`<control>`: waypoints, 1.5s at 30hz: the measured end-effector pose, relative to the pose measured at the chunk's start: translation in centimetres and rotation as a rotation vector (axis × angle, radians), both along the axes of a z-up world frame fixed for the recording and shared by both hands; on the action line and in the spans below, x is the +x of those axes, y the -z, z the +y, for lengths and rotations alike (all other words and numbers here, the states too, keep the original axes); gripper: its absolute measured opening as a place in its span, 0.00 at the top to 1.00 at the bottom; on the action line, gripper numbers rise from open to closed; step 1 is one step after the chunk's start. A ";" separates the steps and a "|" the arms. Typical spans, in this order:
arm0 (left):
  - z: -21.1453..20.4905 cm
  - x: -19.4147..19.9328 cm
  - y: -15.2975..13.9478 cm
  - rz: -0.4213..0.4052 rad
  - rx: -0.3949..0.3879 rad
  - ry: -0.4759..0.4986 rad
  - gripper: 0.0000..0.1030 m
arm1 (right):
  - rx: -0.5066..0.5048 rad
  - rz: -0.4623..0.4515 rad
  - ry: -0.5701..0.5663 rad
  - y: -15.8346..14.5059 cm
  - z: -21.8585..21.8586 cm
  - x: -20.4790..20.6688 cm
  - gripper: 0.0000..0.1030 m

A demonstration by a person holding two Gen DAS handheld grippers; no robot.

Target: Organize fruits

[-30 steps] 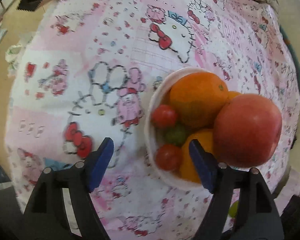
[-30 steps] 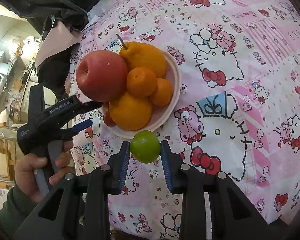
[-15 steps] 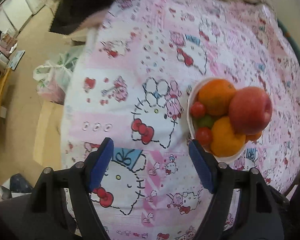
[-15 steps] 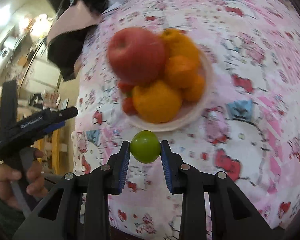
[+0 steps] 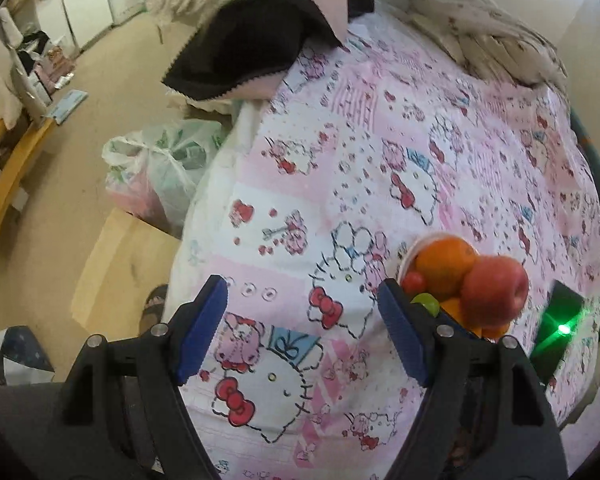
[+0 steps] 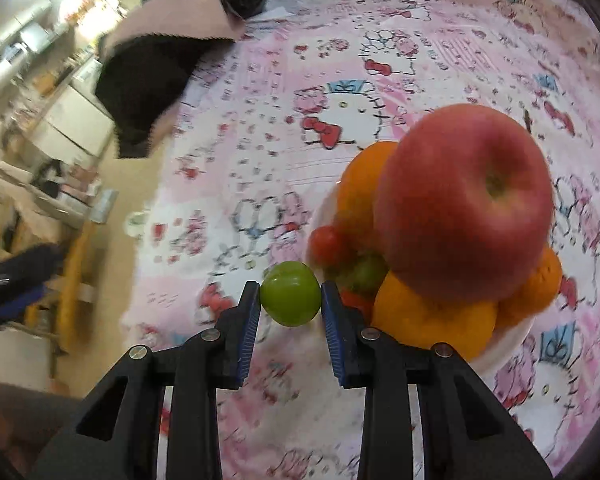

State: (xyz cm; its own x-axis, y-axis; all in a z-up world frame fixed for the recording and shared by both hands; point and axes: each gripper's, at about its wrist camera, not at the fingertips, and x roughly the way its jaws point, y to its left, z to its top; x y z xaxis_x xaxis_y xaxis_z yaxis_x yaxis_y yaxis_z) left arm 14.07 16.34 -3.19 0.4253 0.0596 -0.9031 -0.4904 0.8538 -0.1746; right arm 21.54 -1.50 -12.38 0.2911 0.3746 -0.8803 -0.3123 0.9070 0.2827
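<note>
Right gripper (image 6: 290, 305) clamps small round green fruit (image 6: 290, 298) beside white bowl (image 6: 512, 338) of piled fruit; left gripper (image 5: 302, 324) spread, empty.

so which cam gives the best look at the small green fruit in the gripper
The right wrist view: the green fruit sits sharp and whole, clamped in the right gripper beside the bowl. The left wrist view does not show this held fruit, only a green one in the bowl, half hidden.
</note>
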 end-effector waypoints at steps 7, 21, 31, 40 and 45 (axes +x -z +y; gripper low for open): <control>0.5 0.4 -0.6 -0.024 -0.094 -0.023 0.27 | -0.109 0.012 0.010 1.3 1.5 1.2 0.68; 0.0 0.2 -0.7 -0.034 -0.056 -0.011 0.28 | -0.058 0.015 -0.019 -1.8 -0.4 -1.7 0.42; -3.3 0.0 -2.4 -0.133 0.068 0.105 0.28 | 0.053 -0.063 0.020 -7.8 -8.3 -5.7 0.35; -9.1 -1.5 -3.4 -0.229 0.092 0.317 0.28 | 0.058 -0.149 0.086 -11.5 -13.9 -8.1 0.20; -11.1 -2.9 -3.2 -0.244 0.127 0.361 0.28 | 0.040 -0.215 0.134 -11.8 -15.6 -9.2 0.07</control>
State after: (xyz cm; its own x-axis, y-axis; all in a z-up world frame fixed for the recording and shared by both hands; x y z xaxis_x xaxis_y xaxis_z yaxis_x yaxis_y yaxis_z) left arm 11.15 5.25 -0.01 0.6384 -0.0281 -0.7692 -0.1147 0.9847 -0.1311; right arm 12.30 -17.08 -0.57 0.5192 0.3534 -0.7782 -0.2469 0.9337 0.2594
